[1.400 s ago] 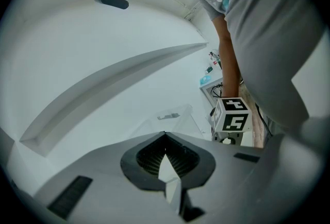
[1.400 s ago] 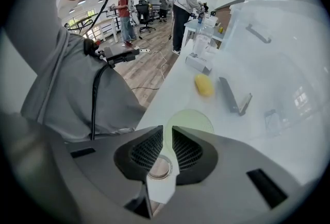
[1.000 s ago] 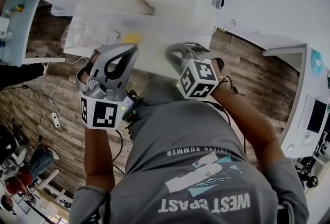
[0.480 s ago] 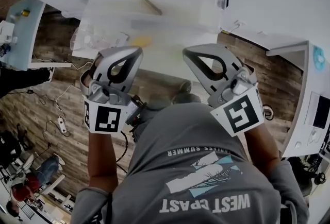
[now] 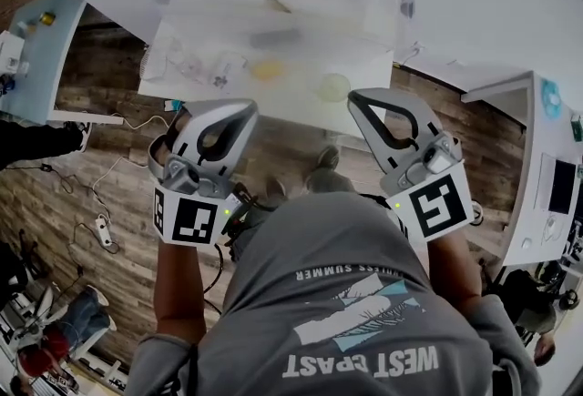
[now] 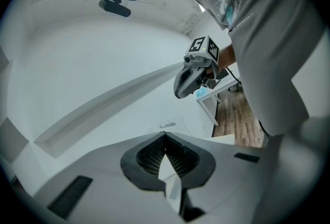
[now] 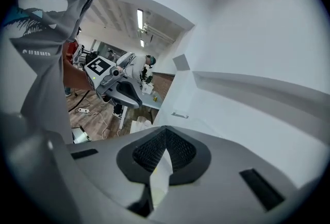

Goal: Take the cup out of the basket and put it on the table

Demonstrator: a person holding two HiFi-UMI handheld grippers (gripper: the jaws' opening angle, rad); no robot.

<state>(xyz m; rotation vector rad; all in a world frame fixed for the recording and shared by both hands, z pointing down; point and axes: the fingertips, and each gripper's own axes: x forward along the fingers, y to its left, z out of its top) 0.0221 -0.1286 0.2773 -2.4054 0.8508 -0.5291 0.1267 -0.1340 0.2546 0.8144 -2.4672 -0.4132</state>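
Just waiting, I think; the grey left gripper (image 6: 165, 135) and grey right gripper (image 7: 164, 130) are closed, empty, off the white table (image 5: 364, 39); next, one must open and reach.

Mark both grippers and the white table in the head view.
left gripper (image 5: 246, 110), head view, shut jaw tips.
right gripper (image 5: 358, 101), head view, shut jaw tips.
white table (image 5: 299, 96), head view, bare near edge.

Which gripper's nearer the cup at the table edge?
Right. The right gripper sits just beside the cup, on its right; the left gripper is farther off on its left.
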